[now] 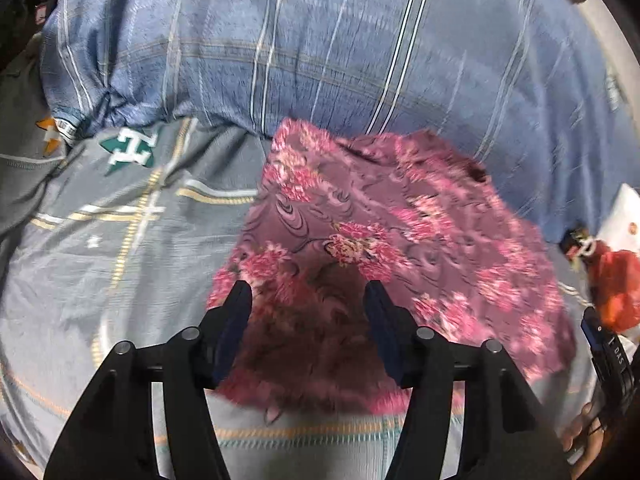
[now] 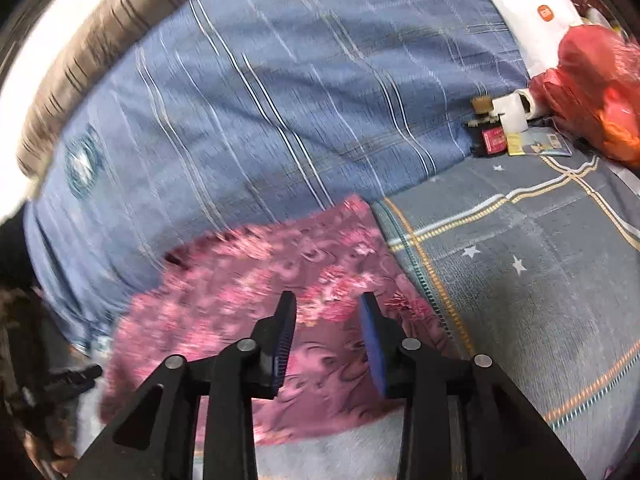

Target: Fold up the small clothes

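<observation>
The pink floral garment (image 1: 384,240) lies spread on the bed, its far edge riding up against the blue striped duvet (image 1: 320,40), its near edge resting on the grey-blue patterned bedsheet (image 1: 100,240). It looks already doubled over into a rough, compact slab, though blur keeps me from telling how many layers there are. One dark tuck shows along its far edge.

Left gripper (image 1: 308,300) hangs over the near-left part of the cloth, jaws standing well apart, nothing between the pads. Right gripper (image 2: 328,312) hangs over the near-right part, jaws parted too, somewhat narrower, and again no fabric caught in them. Both sets of fingers are free of the garment. The right tool's dark body pokes into the corner of the left view, with a bit of the person's hand (image 1: 580,436) beneath it.

My reading: a fold has been laid down and let go, and we are between folds. The next move would call for picking a fresh pair of points, likely along one side or the near hem, closing each pair of pads on all layers together, then carrying that edge across without dragging the bottom layer along the sheet. Smoothing first would help; the surface looks rumpled.

Off to the right, well apart from the work, sit a red plastic bag (image 2: 592,88), a white paper bag (image 2: 532,12) and some small cards (image 2: 516,140).
</observation>
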Motion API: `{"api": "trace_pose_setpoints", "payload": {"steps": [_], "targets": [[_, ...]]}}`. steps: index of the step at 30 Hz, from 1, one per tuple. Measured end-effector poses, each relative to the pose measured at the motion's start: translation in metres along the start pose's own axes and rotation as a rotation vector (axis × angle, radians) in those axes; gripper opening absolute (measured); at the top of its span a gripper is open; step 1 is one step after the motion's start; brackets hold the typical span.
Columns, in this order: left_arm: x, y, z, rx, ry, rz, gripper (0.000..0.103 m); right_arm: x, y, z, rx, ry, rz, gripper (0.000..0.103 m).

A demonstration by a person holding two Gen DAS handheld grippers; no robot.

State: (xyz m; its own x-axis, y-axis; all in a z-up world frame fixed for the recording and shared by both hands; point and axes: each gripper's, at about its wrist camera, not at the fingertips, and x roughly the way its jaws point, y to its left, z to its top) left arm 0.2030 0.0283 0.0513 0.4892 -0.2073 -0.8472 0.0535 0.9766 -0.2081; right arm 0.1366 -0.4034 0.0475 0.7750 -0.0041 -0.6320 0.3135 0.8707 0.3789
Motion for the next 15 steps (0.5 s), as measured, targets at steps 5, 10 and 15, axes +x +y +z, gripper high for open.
{"api": "trace_pose_setpoints", "payload": {"steps": [5, 10, 15], "targets": [[0.036, 0.003, -0.009, 0.002, 0.045, 0.054, 0.069, 0.028, -0.012, -0.025, -0.072, 0.085, -0.042, 0.038], [0.036, 0.002, -0.011, 0.036, 0.046, 0.068, 0.071, 0.023, 0.0, -0.026, -0.176, 0.122, -0.08, 0.041], [0.036, 0.001, -0.009, 0.041, 0.062, 0.069, 0.071, 0.013, -0.006, -0.007, -0.096, 0.091, -0.044, 0.042]]}}
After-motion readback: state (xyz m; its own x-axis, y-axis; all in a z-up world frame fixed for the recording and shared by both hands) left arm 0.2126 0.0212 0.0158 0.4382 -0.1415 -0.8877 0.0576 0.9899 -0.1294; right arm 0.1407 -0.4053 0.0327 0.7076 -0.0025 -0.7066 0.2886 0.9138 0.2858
